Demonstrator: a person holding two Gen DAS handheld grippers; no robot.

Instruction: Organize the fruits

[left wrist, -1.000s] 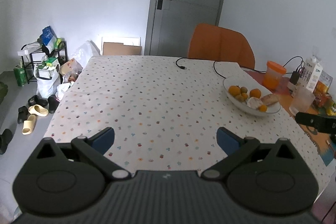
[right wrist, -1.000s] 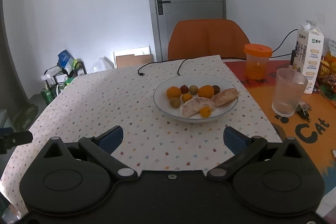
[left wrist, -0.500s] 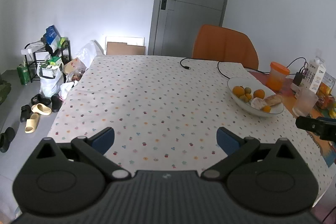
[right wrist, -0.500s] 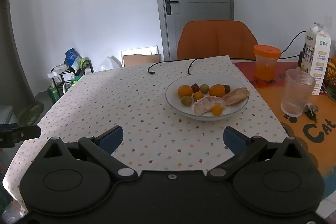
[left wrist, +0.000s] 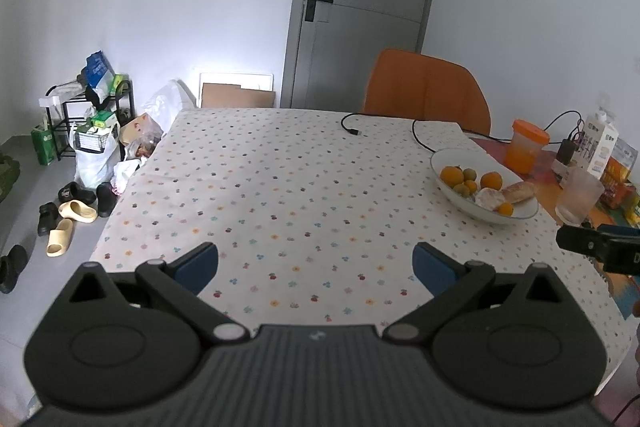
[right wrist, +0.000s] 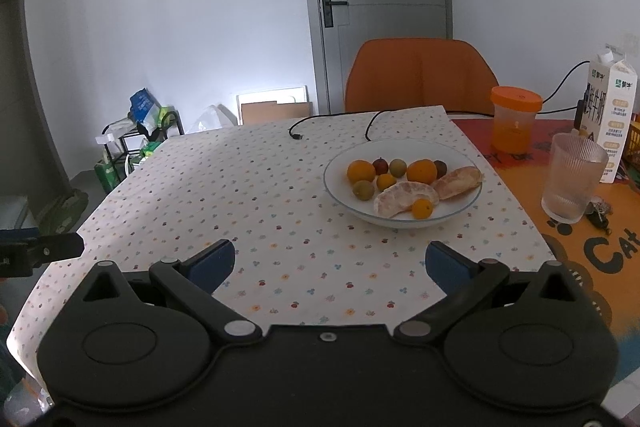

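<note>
A white plate (right wrist: 460, 151) on the dotted tablecloth holds several fruits: oranges (right wrist: 422, 171), small green and dark round fruits (right wrist: 398, 167) and peeled citrus pieces (right wrist: 404, 197). The plate also shows in the left wrist view (left wrist: 442, 159) at the right. My right gripper (right wrist: 327, 263) is open and empty, above the near table edge, short of the plate. My left gripper (left wrist: 315, 265) is open and empty over the tablecloth, well left of the plate. Each gripper's tip shows at the edge of the other view.
An orange-lidded cup (right wrist: 514, 123), a ribbed glass (right wrist: 573, 179), a milk carton (right wrist: 608, 107) and keys (right wrist: 598, 213) stand on the orange mat at the right. A black cable (right wrist: 332, 121) lies at the far table edge. An orange chair (right wrist: 420, 75) stands behind.
Both grippers have drawn back and lifted slightly; the plate sits a little farther away and further right in each view. Both stay open and empty.
</note>
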